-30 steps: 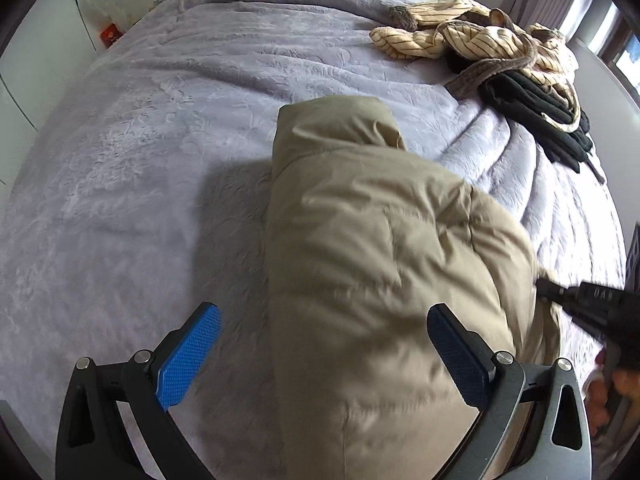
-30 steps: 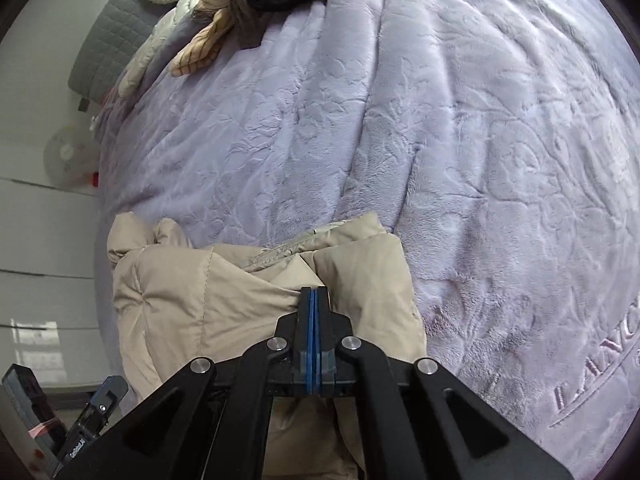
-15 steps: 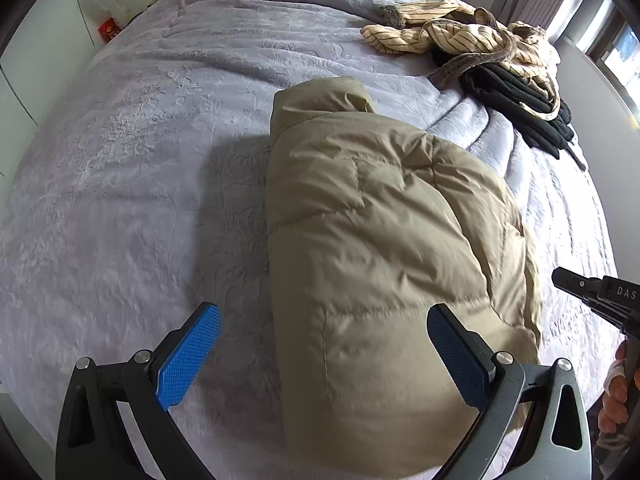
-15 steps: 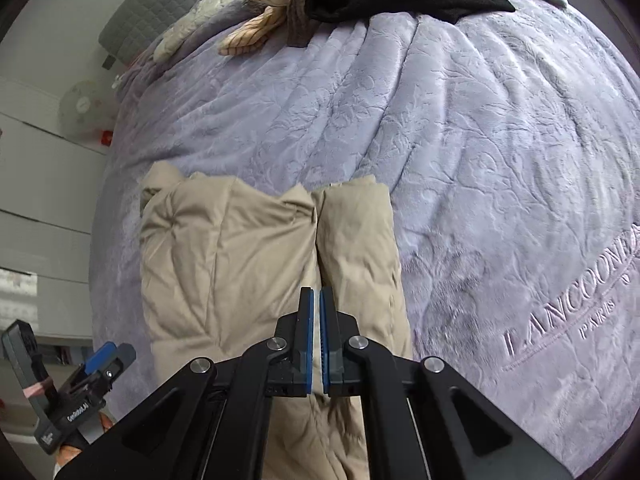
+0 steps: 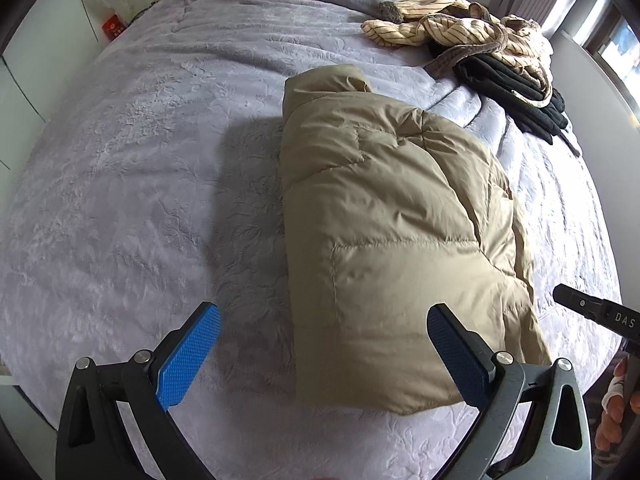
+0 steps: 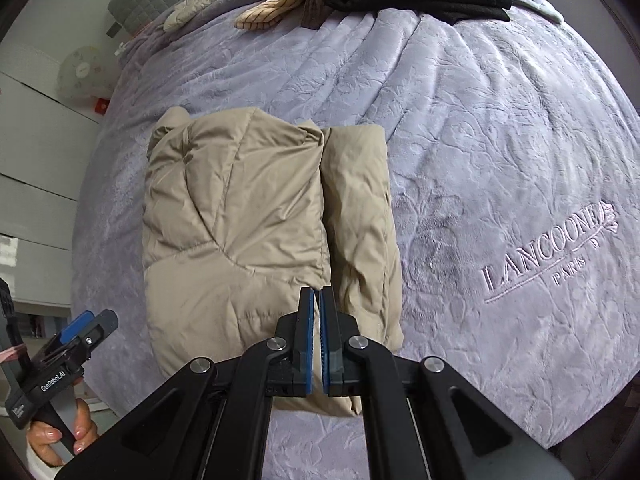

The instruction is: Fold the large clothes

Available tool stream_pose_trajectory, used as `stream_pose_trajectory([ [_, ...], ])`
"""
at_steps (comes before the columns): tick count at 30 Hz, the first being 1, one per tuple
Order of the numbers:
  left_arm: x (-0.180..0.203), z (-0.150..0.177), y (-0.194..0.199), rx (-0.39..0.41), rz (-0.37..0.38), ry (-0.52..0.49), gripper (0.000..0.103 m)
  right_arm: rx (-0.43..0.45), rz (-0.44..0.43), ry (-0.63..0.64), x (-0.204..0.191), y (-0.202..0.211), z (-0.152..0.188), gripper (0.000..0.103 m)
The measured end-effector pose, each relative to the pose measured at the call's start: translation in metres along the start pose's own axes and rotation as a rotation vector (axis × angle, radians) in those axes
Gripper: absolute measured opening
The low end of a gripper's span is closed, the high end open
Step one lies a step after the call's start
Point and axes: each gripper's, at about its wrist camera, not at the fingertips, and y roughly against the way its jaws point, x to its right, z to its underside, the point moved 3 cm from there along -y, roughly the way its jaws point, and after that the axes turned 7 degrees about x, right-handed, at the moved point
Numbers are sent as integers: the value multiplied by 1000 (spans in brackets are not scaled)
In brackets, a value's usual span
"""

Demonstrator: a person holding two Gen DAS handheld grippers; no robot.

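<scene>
khaki and puffy, the down jacket (image 5: 384, 248) is lying folded into a thick bundle on the lilac embossed bedspread (image 5: 140, 184), near the foot edge of the bed, with one narrower folded strip sitting along its right side in the right wrist view (image 6: 360, 216). the left gripper (image 5: 324, 344) is hovering above the near edge of the jacket with its blue-padded fingers (image 5: 188, 356) spread wide apart, gripping nothing; one finger is showing over bare bedspread and the other over the jacket's near corner. the right gripper (image 6: 316, 308) is hanging over the seam between the jacket's main fold and the side strip, its two pads pressed almost together with only a thin slit between them and no cloth caught in it. a hand (image 6: 60, 436) is wrapping around the left tool's handle at the lower left of the right wrist view. further up the bed, well apart from the jacket, a striped cream garment (image 5: 452, 32) is lying crumpled on top of a stack of black clothes (image 5: 516, 88). stitched lettering (image 6: 548, 256) is showing on the bedspread to the right of the jacket.
</scene>
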Motion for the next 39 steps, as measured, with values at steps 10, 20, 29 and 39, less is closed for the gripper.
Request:
stream_pose_trajectory([
  [10,-5,7,18,16,22,-5,103,21,71,89,-22,20,23,3],
  [20,-2,11,62,122,-16,-12,103,116,97,155,-43,54,23,76],
  [29,5,20,92,189,-113,7,103,259,113,217,-50,91,22,103],
  [39,17,30,117,211,-144,3,103,294,128,229,-52,113,25,103],
])
